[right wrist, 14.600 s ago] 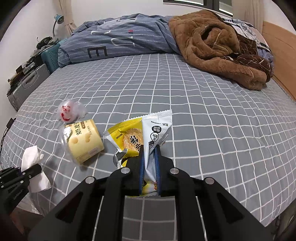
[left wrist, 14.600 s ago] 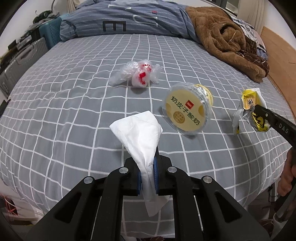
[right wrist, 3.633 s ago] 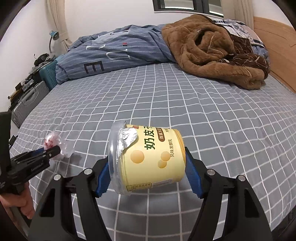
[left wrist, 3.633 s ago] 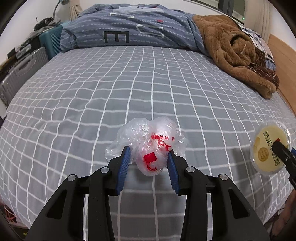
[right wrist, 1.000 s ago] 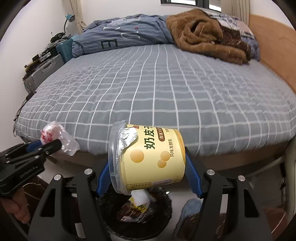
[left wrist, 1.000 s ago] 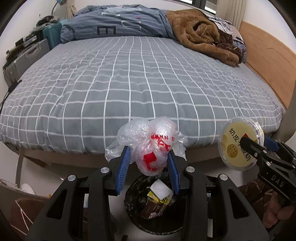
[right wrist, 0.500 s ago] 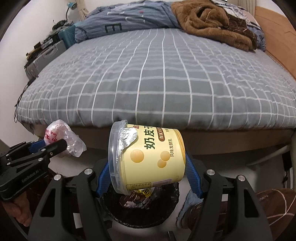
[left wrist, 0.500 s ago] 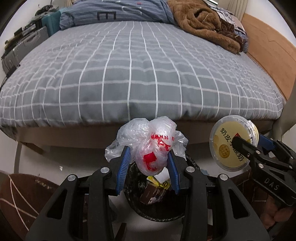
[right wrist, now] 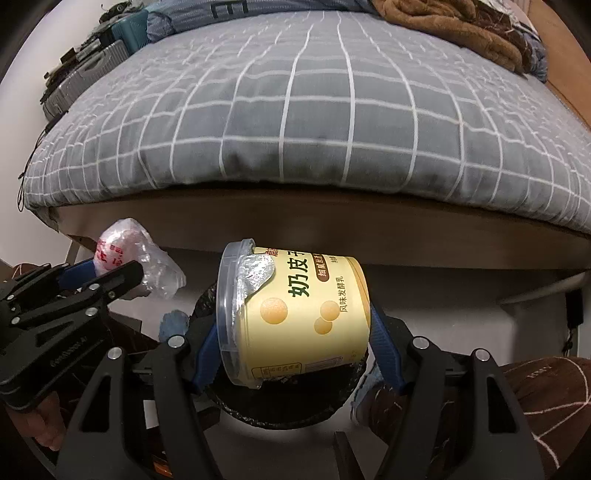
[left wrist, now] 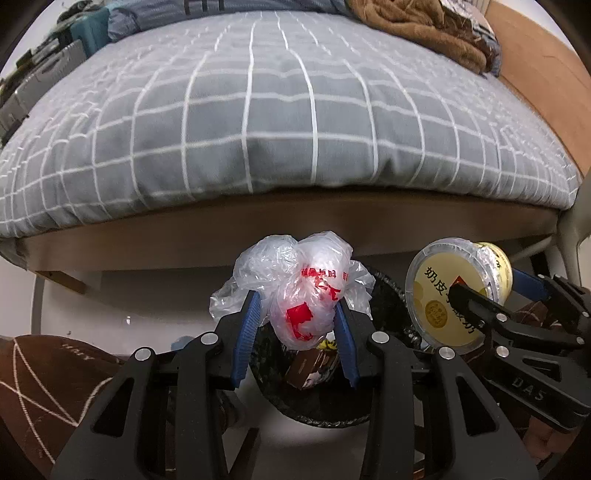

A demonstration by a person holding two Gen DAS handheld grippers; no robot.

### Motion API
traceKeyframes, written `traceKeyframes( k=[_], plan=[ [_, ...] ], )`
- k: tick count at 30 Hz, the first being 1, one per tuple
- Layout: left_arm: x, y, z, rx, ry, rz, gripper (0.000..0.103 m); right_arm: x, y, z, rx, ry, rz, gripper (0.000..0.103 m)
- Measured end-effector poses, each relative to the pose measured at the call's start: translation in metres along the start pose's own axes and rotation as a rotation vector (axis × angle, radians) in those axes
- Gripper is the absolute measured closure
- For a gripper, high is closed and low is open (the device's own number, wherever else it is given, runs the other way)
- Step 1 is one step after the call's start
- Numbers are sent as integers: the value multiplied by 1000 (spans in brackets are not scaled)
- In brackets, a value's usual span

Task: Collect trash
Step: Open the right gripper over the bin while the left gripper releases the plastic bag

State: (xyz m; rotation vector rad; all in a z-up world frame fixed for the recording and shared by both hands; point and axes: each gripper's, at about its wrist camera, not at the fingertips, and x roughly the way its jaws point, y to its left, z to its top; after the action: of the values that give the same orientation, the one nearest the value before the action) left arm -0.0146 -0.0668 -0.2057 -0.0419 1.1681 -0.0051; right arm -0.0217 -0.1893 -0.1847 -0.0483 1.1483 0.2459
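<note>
One bed (left wrist: 280,122) with a grey, white-checked cover fills the upper half of both views, and one brown blanket (left wrist: 424,26) is heaped at its far right. Below the bed's foot, on the floor, stands one round black trash bin (left wrist: 388,306), with a few wrappers visible inside it in the left wrist view.

There are two grippers and two pieces of trash, one in each. The right gripper (right wrist: 291,332) is spread wide, its blue pads pressed against the two ends of one yellow yogurt cup (right wrist: 299,310) lying sideways, its foil lid peeled partly back under a clear plastic cap. The cup hangs directly over the bin's mouth.

The left gripper (left wrist: 295,328) is about a third open, its pads clamped on either side of one crumpled clear plastic bag (left wrist: 299,291) with red print. The bag bulges above the fingertips and sits over the bin's left part, beside the cup.
</note>
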Motion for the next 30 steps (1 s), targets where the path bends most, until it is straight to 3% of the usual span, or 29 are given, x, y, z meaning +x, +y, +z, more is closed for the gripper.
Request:
traceKeyframes(
  k=[11, 14, 18, 30],
  plan=[
    [29, 0, -4, 0, 69, 4, 64, 26, 12, -4, -25, 68, 6, 35],
    [34, 0, -1, -6, 82, -3, 64, 24, 14, -4, -23, 64, -3, 21],
    [39, -3, 0, 1, 85, -7, 64, 18, 6, -1, 5, 45, -27, 10],
    [54, -23, -1, 29, 110, -38, 64, 10, -35, -1, 91, 28, -134, 8]
  ],
)
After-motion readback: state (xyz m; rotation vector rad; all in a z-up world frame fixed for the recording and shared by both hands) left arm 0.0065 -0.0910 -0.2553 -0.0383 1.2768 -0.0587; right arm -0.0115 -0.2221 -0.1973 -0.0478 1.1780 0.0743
